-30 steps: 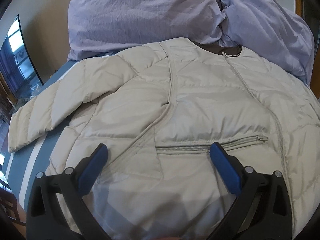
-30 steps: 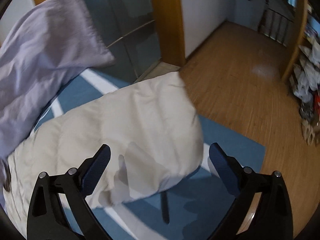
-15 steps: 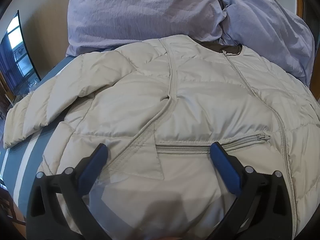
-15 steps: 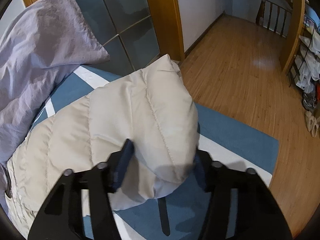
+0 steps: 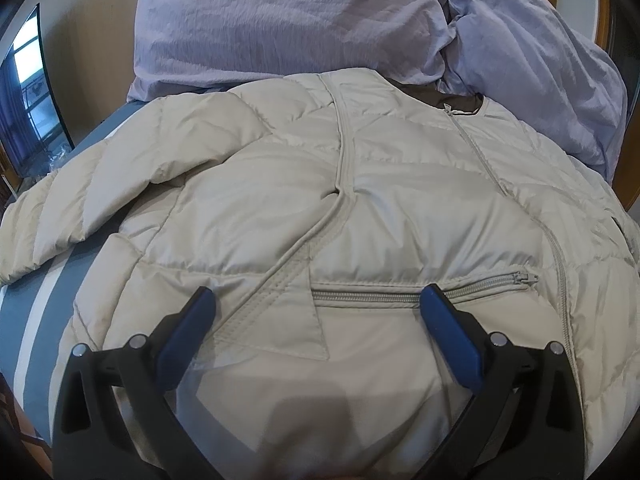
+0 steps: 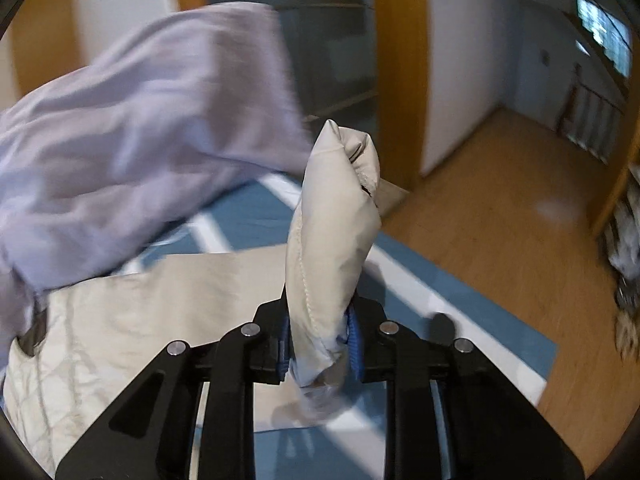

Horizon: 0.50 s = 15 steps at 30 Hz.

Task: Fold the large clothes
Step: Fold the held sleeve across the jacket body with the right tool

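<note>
Our puffy jacket (image 5: 360, 208) lies flat on the blue bed (image 5: 44, 292), below the purple blanket (image 5: 280, 20). Our left gripper (image 5: 316, 312) is spread wide over it. Our right gripper (image 6: 320, 344) pinches its sleeve (image 6: 336, 216), lifted above the bed.

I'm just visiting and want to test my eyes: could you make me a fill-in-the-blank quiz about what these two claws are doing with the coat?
1. The right claw is shut on the beige jacket's ____.
2. The left claw hovers over the jacket with its jaws ____.
3. Between the left claw's fingers runs a pocket ____.
4. The bedding heaped behind the jacket's collar is ____ in colour.

Missing words: sleeve; open; zipper; lavender
</note>
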Each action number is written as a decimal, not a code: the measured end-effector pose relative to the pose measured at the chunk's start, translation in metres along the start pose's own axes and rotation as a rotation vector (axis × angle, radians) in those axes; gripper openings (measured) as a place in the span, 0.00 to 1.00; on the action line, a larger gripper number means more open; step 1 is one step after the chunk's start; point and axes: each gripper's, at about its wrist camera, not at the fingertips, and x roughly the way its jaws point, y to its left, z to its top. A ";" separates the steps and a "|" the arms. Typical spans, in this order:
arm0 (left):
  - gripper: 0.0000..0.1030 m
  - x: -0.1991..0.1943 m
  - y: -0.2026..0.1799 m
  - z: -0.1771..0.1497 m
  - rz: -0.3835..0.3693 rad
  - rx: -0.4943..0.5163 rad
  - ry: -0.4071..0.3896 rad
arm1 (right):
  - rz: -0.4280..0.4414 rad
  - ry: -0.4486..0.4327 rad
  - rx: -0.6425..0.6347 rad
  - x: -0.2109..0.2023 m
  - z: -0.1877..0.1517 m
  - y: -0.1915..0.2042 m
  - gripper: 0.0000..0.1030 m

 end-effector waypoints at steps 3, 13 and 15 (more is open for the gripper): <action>0.98 0.000 0.001 0.000 -0.009 -0.008 0.002 | 0.067 -0.002 -0.071 -0.005 -0.001 0.045 0.23; 0.98 0.001 0.005 0.001 -0.035 -0.030 0.005 | 0.335 0.074 -0.369 -0.034 -0.060 0.211 0.22; 0.98 0.001 0.006 0.000 -0.039 -0.032 0.005 | 0.367 0.095 -0.419 -0.036 -0.078 0.235 0.22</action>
